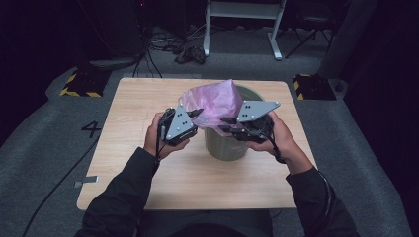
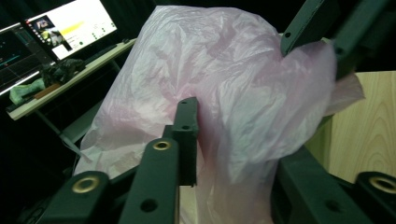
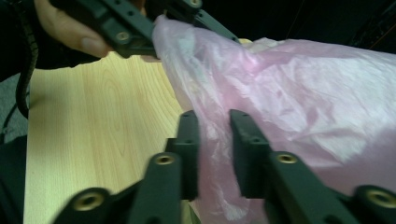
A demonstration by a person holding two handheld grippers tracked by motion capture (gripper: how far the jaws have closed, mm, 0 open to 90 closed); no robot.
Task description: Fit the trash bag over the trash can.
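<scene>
One pink plastic bag [image 1: 213,104] is seen in the high view, bunched over the rim of one grey-green bin [image 1: 226,144] that stands on the wooden counter [image 1: 143,103], right of its middle. Two tongs are counted there, one in each hand: the left tongs [image 1: 193,114] at the bag's left side, the right tongs [image 1: 228,124] at its front right, above the bin. A grey three-cornered plate is carried on top of each. A "4" [image 1: 91,129] is marked on the floor left of the counter; no other writing can be read. The grips cannot be judged from the high view; they are judged from the gripper views. In the left gripper view the left tongs [image 2: 233,130] are seen parted wide, film lying between the jaws and against the left one, with no clamp visible; the other jaw is blurred at the lower right. One lit monitor [image 2: 70,25] on a side desk is recorded there, its text too small to read. In the right gripper view the right tongs [image 3: 212,122] are seen with jaws drawn close together, a fold of the pink film pinched between them, and the left tongs are seen farther off at the bag's upper edge.
</scene>
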